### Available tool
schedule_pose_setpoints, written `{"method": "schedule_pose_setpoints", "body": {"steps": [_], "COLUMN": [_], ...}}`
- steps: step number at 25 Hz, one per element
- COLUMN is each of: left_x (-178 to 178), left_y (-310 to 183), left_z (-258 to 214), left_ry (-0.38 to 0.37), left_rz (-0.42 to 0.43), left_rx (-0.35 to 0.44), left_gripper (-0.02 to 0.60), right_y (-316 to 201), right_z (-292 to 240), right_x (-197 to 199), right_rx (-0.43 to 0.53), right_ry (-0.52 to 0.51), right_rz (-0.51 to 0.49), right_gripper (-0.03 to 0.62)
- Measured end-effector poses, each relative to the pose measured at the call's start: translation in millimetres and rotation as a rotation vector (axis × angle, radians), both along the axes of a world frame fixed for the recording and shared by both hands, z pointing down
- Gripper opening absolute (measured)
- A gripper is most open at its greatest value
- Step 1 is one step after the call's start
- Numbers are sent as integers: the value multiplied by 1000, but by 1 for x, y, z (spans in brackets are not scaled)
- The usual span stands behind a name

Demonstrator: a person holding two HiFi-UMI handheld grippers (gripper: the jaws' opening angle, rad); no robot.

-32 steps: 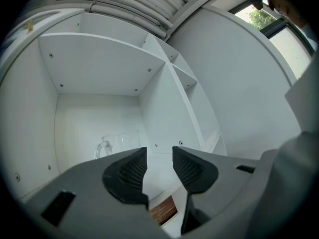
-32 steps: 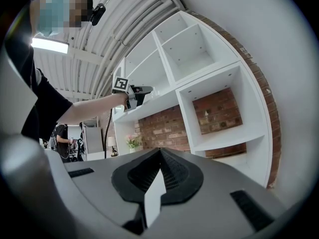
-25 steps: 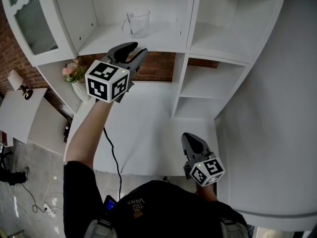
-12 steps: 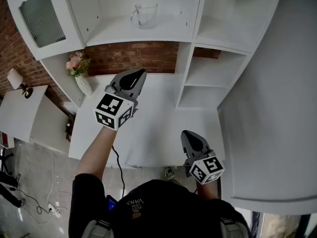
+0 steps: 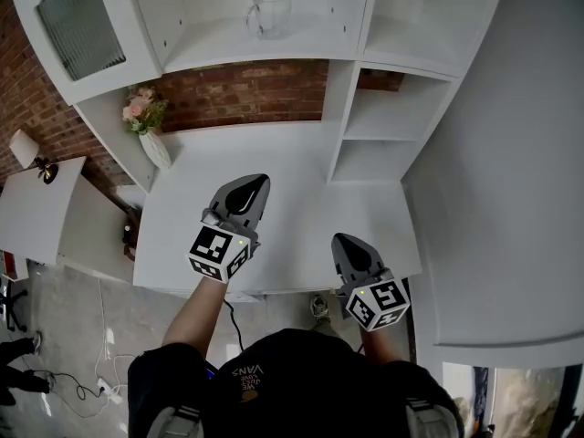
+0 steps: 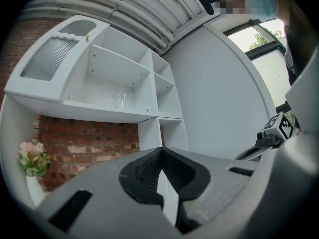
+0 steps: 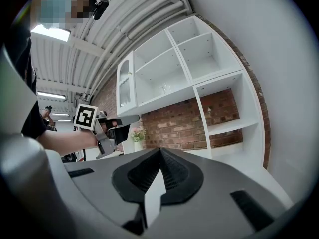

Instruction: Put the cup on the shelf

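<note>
Now | cup (image 5: pixel 270 14) on shelf (image 5: pixel 228 55), well apart | left gripper (image 5: pixel 259 181), right gripper (image 5: pixel 338 239) closed, empty

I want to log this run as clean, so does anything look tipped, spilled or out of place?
Nothing stands out. The glass cup stands upright on the upper shelf, and the flower vase is upright at the back left of the desk. The left gripper and right gripper are shut and empty.

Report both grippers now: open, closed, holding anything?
Left gripper: closed, holding nothing.
Right gripper: closed, holding nothing.
</note>
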State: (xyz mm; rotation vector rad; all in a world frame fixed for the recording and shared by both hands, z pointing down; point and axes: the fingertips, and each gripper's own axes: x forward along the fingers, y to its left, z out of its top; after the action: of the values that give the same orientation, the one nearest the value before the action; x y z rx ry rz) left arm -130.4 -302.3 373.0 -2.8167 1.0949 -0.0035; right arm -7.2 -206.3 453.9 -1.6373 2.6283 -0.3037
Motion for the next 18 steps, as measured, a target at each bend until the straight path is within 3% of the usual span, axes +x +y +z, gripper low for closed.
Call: {"method": "schedule_pose_setpoints", "body": {"steps": [8, 18], "left_x": [-8, -24], "left_y": [50, 105], "left_z": [44, 86], "left_ry": [-15, -4], "left_rz": [16, 42], "left_rx": [-37, -138], "left_gripper": [6, 6], "right_y": [20, 41], "right_z": [11, 11], "right_x": [-20, -37], "right_rx": [-13, -8], "right_ry": [9, 48], "right_rz": [3, 3], "right_gripper": [0, 0]}}
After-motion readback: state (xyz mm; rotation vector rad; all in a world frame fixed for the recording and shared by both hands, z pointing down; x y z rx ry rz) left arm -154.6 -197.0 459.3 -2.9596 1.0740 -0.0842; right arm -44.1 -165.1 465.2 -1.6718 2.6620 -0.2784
